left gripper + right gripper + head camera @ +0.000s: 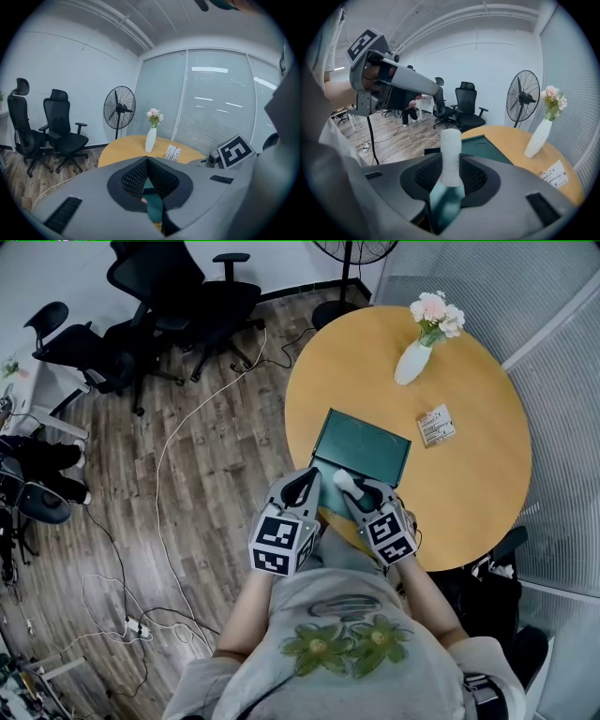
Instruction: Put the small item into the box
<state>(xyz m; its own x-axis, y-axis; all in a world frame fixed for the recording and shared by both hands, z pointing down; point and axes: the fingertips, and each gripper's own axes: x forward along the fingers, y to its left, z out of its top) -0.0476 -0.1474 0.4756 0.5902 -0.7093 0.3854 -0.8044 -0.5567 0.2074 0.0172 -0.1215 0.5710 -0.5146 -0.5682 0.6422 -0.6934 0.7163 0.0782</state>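
1. The right gripper (451,165) has its fingers clamped on the small item (451,152), a white cylinder that stands upright and sticks out above the fingertips.
2. The left gripper (147,161) has its fingers pressed together with nothing between them. It sits just beside the right gripper's fingers, on their left.
3. The box (366,442) is dark green. Its raised lid stands just beyond both sets of fingertips, and its open tray lies under them. Nothing stands between the fingers and the tray.
4. Further beyond the fingers and to the right lies a small printed card (436,425), flat on the table and well apart from the box.
5. A white vase (412,362) with pale pink flowers (437,313) stands upright beyond the card, near the far edge.
6. The table (469,502) is round, with a bare yellow wood top.
7. Past the table, away from the fingers, stand a pedestal fan (524,101) and black office chairs (187,296).
8. To the left of the fingers, the plank floor (225,521) carries loose white cables (169,456).
9. To the right of the fingers runs a glass wall with blinds (215,103).
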